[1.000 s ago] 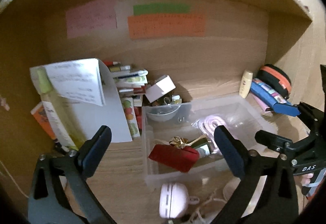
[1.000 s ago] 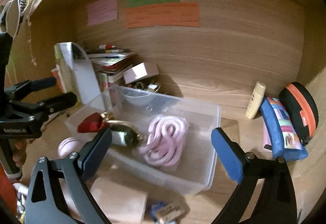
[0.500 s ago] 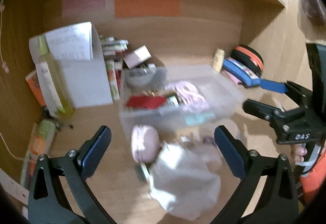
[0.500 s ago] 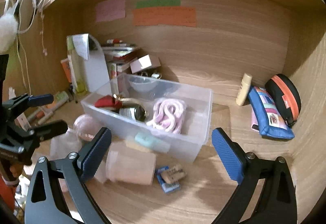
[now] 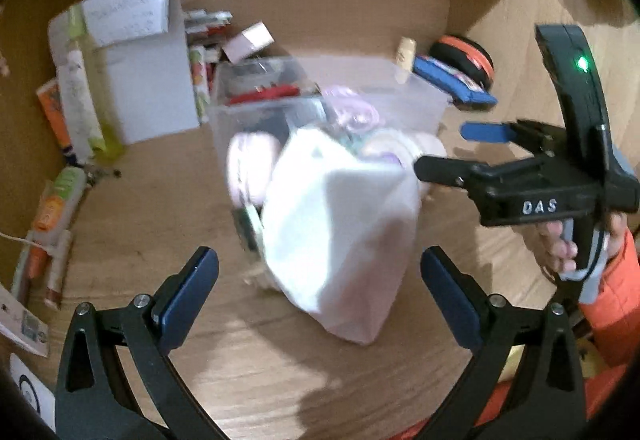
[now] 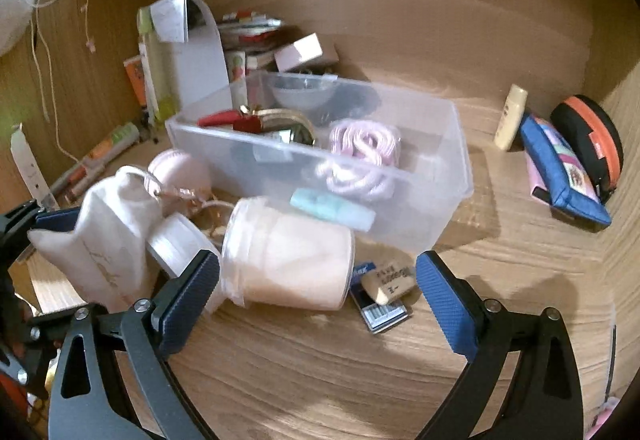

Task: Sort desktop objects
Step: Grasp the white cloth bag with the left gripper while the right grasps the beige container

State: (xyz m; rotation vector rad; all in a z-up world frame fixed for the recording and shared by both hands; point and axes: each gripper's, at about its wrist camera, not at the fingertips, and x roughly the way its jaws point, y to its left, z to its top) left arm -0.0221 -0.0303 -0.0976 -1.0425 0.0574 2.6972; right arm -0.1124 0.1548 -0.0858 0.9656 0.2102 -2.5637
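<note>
A clear plastic box [image 6: 416, 216] stands mid-desk and holds a pink coiled cable [image 6: 360, 156], a red item [image 6: 224, 118] and a small bowl. In front of it lie a white cloth pouch [image 6: 108, 236] [image 5: 340, 232], a peach jar [image 6: 288, 264] on its side, a white roll [image 6: 176, 244], a pink round case [image 6: 180, 172], a teal tube [image 6: 332, 208] and an eraser [image 6: 390, 282]. My left gripper [image 5: 320, 292] is open just short of the pouch. My right gripper [image 6: 318, 292] [image 5: 452, 148] is open near the jar, holding nothing.
A white folder [image 6: 196, 60] and stacked books [image 6: 248, 36] stand at the back left. At the back right are a blue pencil case [image 6: 560, 168], a black-orange case [image 6: 588, 144] and a cream bottle [image 6: 510, 116]. Pens lie along the left wall [image 5: 52, 216]. A hand [image 5: 560, 244] holds the right gripper.
Both grippers have drawn back from the box toward the desk's front. The pouch, jar and eraser in front of the box have come into view.
</note>
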